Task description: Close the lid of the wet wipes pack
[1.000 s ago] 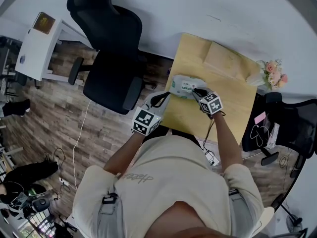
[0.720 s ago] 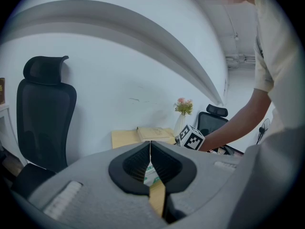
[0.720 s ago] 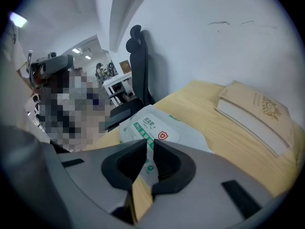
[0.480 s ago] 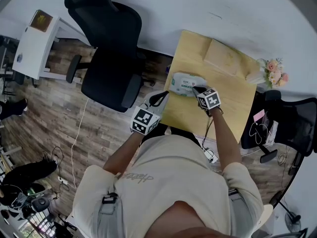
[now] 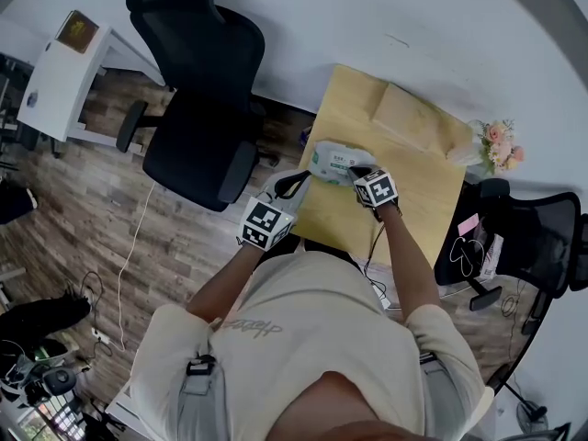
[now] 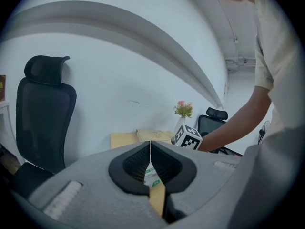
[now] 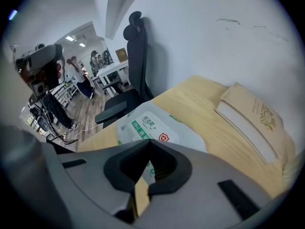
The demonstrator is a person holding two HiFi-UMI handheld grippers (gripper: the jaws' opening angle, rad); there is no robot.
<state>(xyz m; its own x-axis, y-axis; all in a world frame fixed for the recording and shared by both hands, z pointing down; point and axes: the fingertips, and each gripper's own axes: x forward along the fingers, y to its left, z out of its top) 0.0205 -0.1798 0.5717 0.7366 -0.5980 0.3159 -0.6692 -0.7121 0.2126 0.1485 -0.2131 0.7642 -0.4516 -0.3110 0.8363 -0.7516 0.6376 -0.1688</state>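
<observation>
Over the last second little shifts: right gripper (image 5: 363,171) stays at the right end of the wet wipes pack (image 5: 333,162), nudging slightly further over it. Pack lies flat near the left edge of the table (image 5: 418,186), well apart from the tan book (image 5: 409,118). In the right gripper view the jaws are pressed together with nothing between them, tips just above the pack's printed top. The lid looks flat against the pack, so the press-down is probably at or near completion; seal not confirmable. Left gripper (image 5: 299,184) hangs off the table's near-left corner, jaws together, empty, beside the pack without touching it.
</observation>
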